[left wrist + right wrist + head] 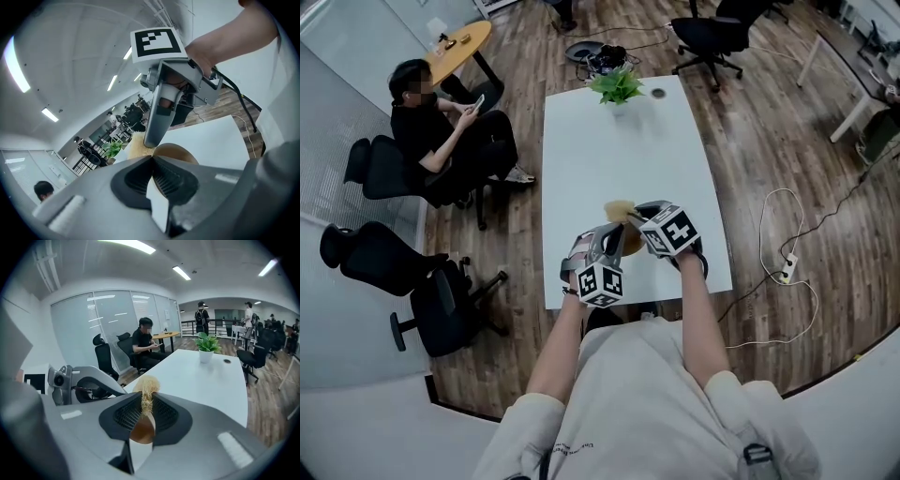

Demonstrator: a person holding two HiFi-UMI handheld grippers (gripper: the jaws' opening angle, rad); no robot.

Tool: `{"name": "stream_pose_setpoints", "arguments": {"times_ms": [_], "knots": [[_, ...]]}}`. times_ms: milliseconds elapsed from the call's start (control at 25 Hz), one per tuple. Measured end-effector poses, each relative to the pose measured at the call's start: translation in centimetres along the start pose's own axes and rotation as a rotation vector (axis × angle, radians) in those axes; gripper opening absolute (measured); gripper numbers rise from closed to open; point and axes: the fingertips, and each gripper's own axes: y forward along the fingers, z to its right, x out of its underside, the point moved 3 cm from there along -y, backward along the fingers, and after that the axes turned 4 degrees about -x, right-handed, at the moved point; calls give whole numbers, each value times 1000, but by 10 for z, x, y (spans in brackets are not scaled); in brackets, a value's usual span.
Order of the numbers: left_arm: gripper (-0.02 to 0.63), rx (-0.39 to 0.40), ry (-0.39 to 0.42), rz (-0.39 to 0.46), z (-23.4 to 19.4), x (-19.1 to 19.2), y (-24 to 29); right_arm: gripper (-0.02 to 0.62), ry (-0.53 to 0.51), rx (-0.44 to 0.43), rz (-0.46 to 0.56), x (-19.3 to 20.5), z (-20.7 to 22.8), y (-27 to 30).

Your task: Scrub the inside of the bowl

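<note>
bowl largely hidden behind fingers

Both grippers clamped, meeting tip to tip at the end of outstretched arms.

The left gripper has its jaws pinched on the rim of the bowl, which sits just beyond their tips. The right gripper angles down from above toward those tips, its jaws closed on a straw-coloured scrubber whose tuft sticks out past them. The bare left forearm and right forearm reach forward side by side.

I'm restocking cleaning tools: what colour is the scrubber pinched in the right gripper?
The scrubber is pale straw-yellow and fibrous; the right gripper view shows it best.
</note>
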Motion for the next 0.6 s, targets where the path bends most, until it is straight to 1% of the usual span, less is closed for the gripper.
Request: {"name": "stream_pose_setpoints", "arguments": {"times_ms": [240, 440, 600], "knots": [[11, 2, 13, 15, 4, -8, 6, 84, 43, -6, 23, 8, 16, -9], [12, 7, 37, 31, 9, -10, 3, 84, 90, -11, 40, 17, 18, -11], [12, 40, 64, 68, 19, -21, 11, 84, 157, 7, 71, 34, 35, -26]]}}
